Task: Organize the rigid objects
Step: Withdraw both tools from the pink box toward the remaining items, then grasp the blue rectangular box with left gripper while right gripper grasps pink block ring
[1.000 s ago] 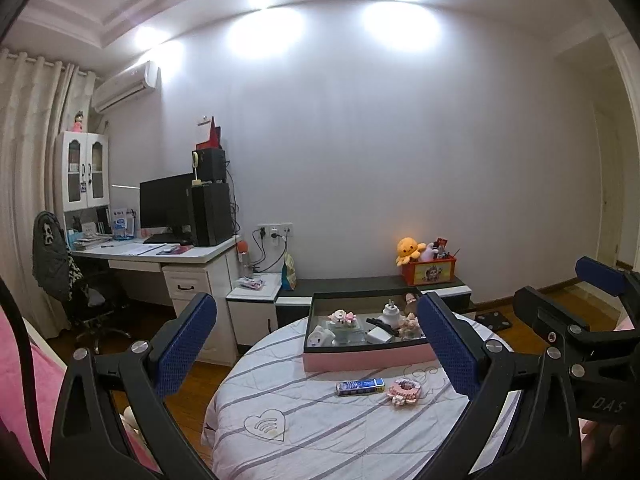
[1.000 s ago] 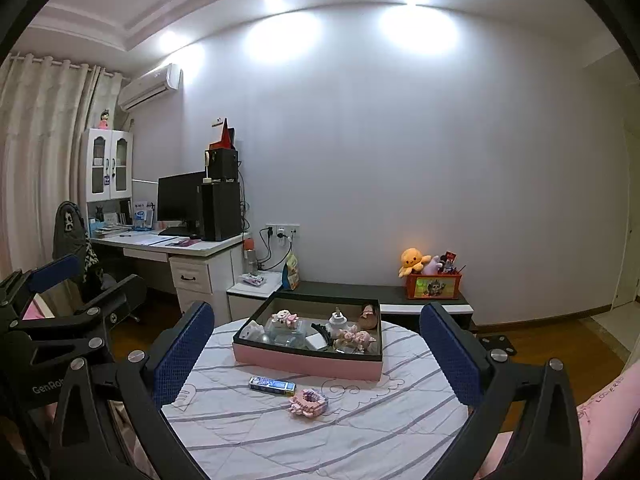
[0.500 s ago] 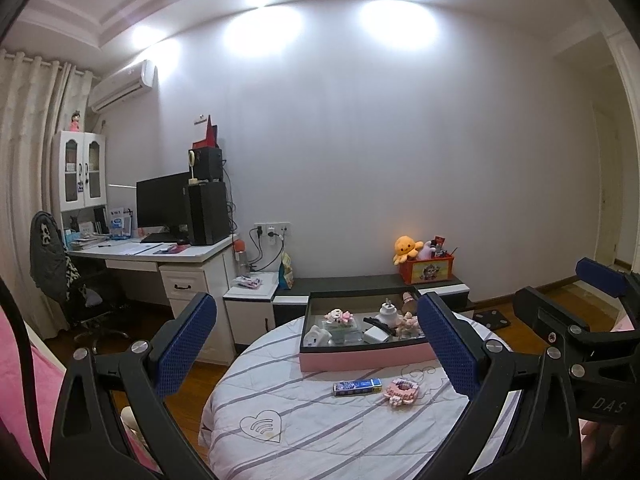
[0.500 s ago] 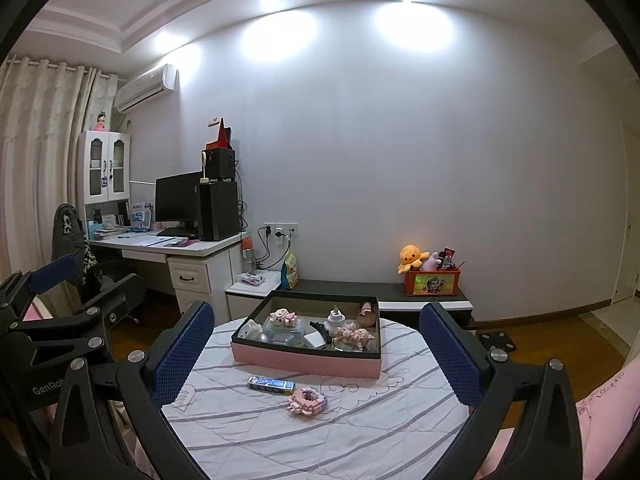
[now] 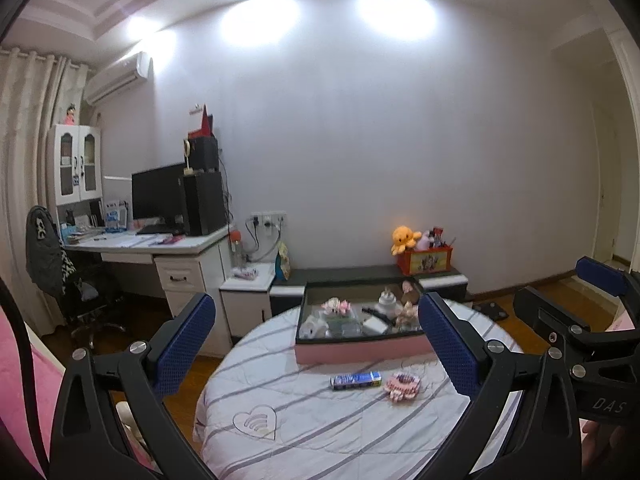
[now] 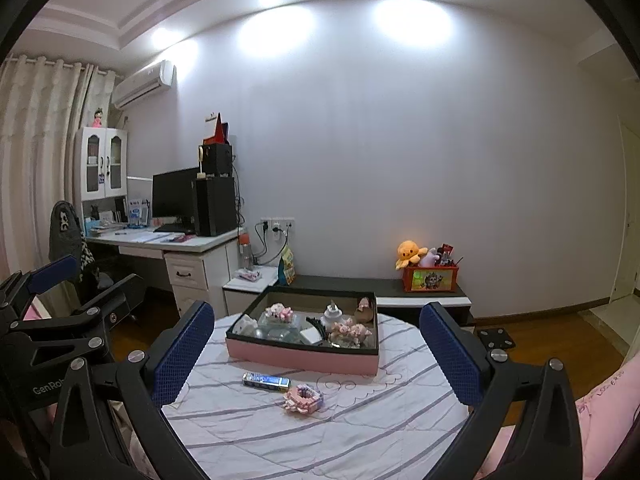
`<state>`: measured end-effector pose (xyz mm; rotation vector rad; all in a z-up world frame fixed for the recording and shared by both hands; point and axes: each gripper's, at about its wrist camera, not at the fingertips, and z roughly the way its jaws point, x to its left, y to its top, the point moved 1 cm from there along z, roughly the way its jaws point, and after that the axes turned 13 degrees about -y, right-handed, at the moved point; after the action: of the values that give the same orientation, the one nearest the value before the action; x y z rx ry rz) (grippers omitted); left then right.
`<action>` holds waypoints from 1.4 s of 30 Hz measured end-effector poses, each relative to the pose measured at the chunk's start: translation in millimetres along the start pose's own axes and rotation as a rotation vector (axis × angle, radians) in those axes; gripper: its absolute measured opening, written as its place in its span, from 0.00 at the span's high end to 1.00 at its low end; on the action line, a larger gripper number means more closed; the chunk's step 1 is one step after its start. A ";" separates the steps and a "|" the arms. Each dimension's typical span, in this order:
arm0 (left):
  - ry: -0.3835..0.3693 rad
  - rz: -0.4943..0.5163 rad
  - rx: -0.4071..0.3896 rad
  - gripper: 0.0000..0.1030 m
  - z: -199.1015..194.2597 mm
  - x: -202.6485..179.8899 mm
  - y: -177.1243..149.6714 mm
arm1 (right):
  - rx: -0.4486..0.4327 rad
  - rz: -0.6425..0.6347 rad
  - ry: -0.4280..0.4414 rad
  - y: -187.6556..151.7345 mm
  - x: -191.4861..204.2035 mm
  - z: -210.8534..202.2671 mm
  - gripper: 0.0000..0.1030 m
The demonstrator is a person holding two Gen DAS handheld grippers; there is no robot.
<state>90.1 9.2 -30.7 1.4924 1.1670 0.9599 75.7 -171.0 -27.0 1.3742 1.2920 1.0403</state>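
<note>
A round table (image 6: 360,432) covered with a pale lilac cloth striped in grey and stitched with a heart outline carries three things. Toward its far edge sits a shallow rectangular box with pink outer walls and a dark inner rim (image 6: 304,356), filled with small figurines. In front of the box lies a small flat blue packet (image 6: 266,381), and just beside it, to the right, a pink block-built toy (image 6: 303,397).
</note>
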 end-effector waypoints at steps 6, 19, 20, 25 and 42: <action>-0.049 -0.055 0.152 0.00 49.2 17.7 -37.8 | 0.117 -0.029 -0.010 -27.0 6.4 41.7 0.00; -0.017 -0.151 0.437 0.00 149.3 61.9 -117.4 | 0.519 -0.129 0.043 -125.4 40.5 177.0 0.00; -0.015 -0.153 0.447 0.00 154.0 64.0 -119.7 | 0.558 -0.140 0.047 -132.9 44.6 189.4 0.00; -0.031 -0.169 0.494 0.00 176.6 70.9 -127.5 | 0.653 -0.153 0.072 -149.7 57.7 226.3 0.00; -0.141 -0.136 0.678 0.00 265.0 12.2 -140.2 | 0.662 -0.120 -0.025 -145.2 0.3 241.4 0.40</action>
<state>316.5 -27.9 -224.0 1.9337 1.5520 0.3594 284.3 -191.9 -215.2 1.7503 1.7653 0.5187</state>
